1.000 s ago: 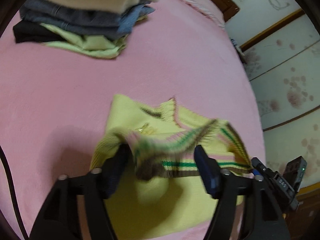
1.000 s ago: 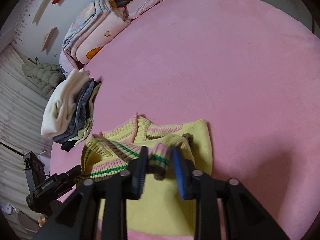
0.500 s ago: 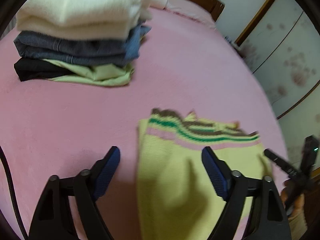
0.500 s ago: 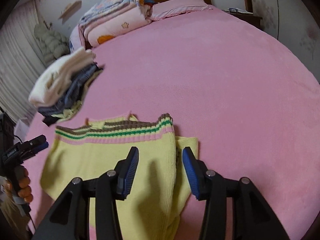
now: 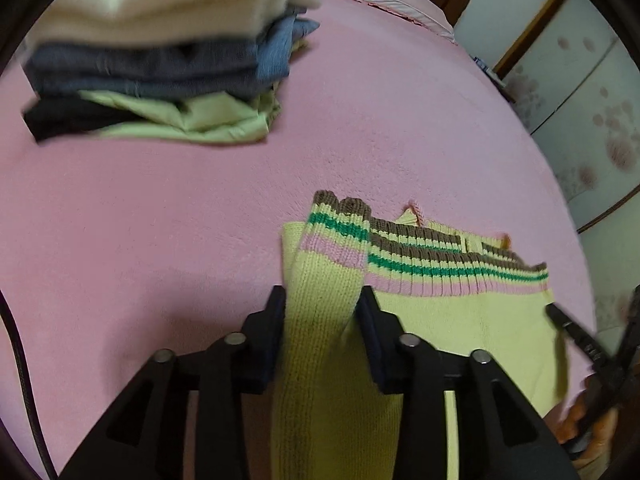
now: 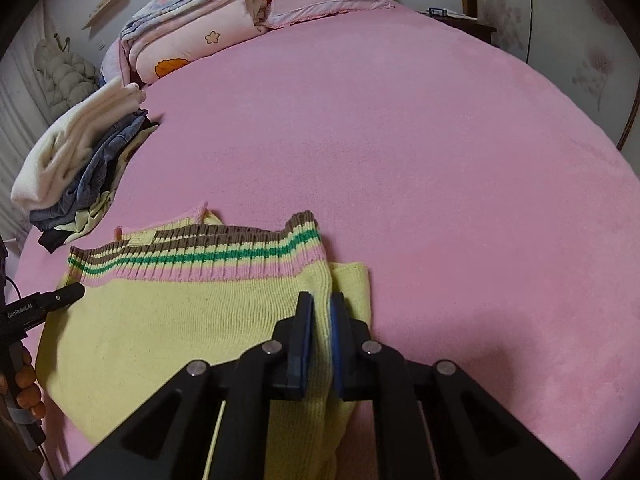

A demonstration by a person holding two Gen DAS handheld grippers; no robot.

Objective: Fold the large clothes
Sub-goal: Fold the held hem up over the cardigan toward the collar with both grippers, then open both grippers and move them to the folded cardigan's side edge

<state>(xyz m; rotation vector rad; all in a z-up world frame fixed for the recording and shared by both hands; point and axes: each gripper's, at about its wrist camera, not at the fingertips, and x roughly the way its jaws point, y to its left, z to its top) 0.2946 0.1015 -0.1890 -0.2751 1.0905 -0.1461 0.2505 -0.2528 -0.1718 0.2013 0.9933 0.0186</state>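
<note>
Left gripper (image 5: 322,304) closing on a yellow sweater (image 5: 460,320) fold; right gripper (image 6: 320,312) closing, pinching its other edge.

The pale yellow knitted sweater (image 6: 168,340) lies folded on the pink bed (image 6: 440,160), straight ahead of both tools and reaching back under them. Its ribbed hem, banded in brown, green and pink, is the edge farthest from the tools and runs across from one to the other. One folded side edge passes between the pads of the closing left tool (image 5: 322,312), where a striped cuff lies just beyond the tips. The opposite side edge is pinched between the closing right tool (image 6: 320,312), bunched into a thin ridge.
</note>
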